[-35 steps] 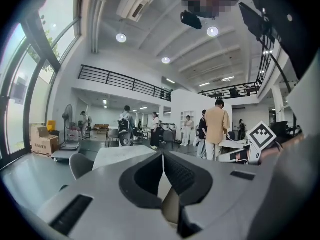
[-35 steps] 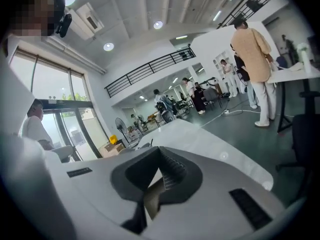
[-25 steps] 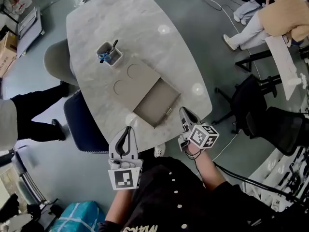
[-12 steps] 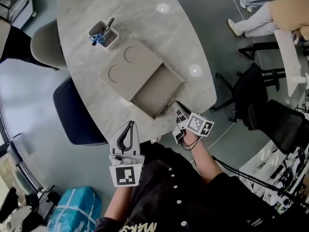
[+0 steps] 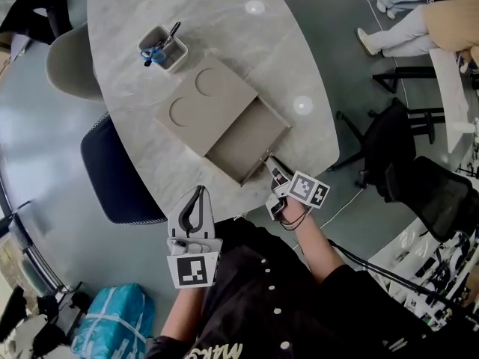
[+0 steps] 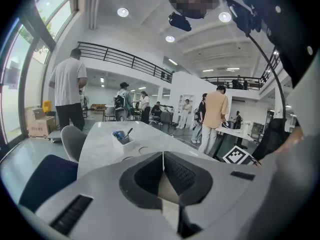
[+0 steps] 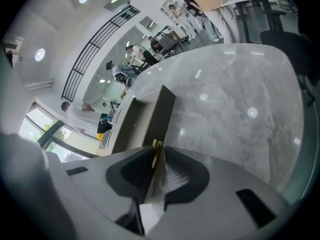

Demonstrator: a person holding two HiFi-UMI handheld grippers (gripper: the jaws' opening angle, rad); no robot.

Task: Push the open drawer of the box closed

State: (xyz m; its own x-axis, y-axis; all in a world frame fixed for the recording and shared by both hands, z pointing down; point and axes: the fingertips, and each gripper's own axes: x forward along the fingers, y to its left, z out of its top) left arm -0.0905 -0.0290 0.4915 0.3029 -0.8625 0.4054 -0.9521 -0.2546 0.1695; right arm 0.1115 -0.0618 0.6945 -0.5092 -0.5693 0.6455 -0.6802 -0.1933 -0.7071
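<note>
Head view gives us an oval marble table [image 5: 224, 28] with a flat taupe box [image 5: 202, 103] lying near its middle, two round recesses in its top. The box's drawer [image 5: 243, 144] stands pulled out toward the table's near edge, and we see nothing in it. The right gripper [image 5: 271, 163] reaches in from that edge, its tips at the small brass handle [image 5: 263, 155] on the drawer front. In the right gripper view we find the right gripper [image 7: 157, 151] with its jaws brought together; the brass handle [image 7: 156, 148] sits right at their tips and the drawer front [image 7: 162, 116] rises edge-on beyond them. We cannot say whether the tips merely touch the handle or pinch it. The left gripper [image 5: 198, 193] hangs off the table, just beside its near edge and close to the person's body. In the left gripper view its jaws [image 6: 162, 156] meet with nothing between them. A square pen cup [image 5: 163, 48] with blue pens stands on the table beyond the box, near but apart from it. A navy chair [image 5: 120, 178] sits at the table's left side.
</note>
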